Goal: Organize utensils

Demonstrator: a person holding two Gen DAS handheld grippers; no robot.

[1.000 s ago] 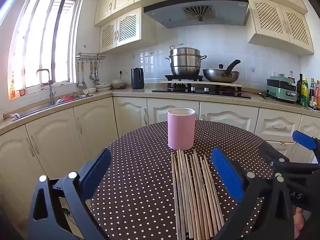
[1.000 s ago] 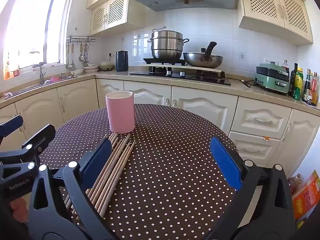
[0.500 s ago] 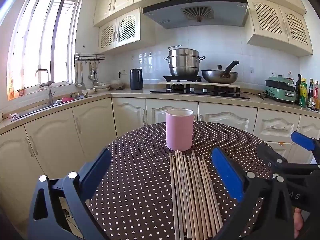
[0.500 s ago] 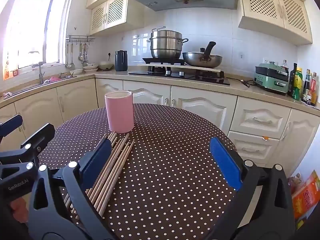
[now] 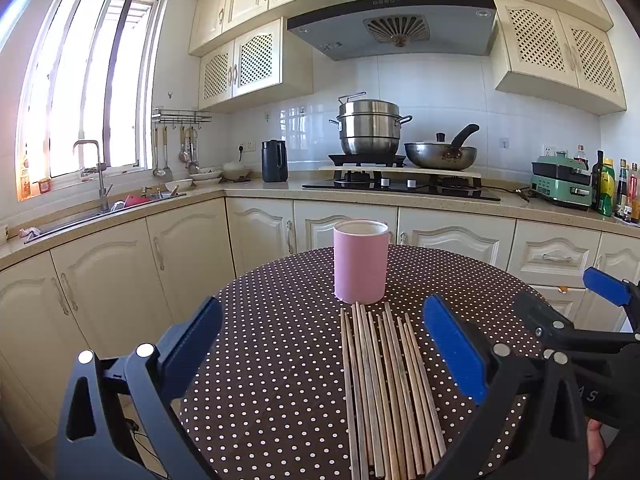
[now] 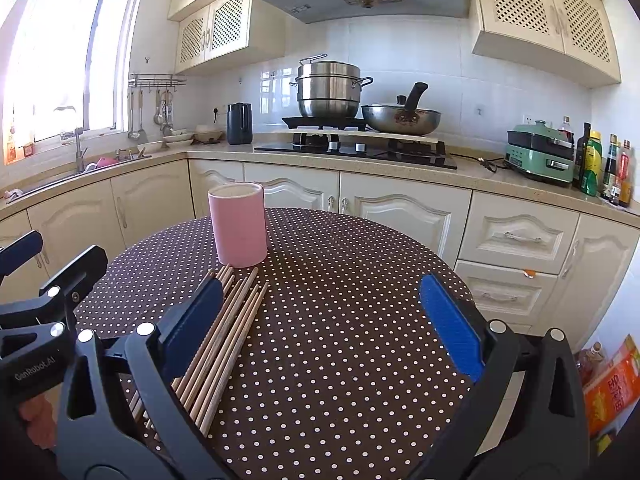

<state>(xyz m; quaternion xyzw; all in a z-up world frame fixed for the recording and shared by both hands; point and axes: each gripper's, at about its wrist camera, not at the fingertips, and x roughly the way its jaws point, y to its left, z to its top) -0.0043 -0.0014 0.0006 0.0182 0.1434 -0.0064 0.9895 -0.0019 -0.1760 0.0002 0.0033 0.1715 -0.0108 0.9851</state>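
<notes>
Both grippers were wide open and held nothing. The left gripper (image 5: 320, 344) hung low over the near side of the table (image 5: 280, 360), its blue pads spread to either side of the chopsticks (image 5: 384, 380). The right gripper (image 6: 320, 320) hung beside it, jaws equally wide.

Over the last second almost nothing had changed. The left view had drifted only slightly: the cup (image 5: 361, 261) sat a touch higher and the chopsticks a shade further left in its frame. The right view had hardly moved at all. No stick had shifted and neither gripper had narrowed. My reading is that the task had not really begun: the grippers were lining up, and every chopstick remained to be picked up.

Taking the cup as the landmark: it stood upright, mouth open, past the middle of the table from the grippers. The chopsticks lay flat in a loose side-by-side row just in front of it, far tips at or nearly touching its base, and ran back toward the person. In the left view they lay between the pads, nearer the right one. In the right view the chopsticks (image 6: 224, 332) ran under and behind that gripper's left pad, with the cup (image 6: 239, 224) ahead and to the left, so the left gripper looked better placed for a first grasp.
</notes>
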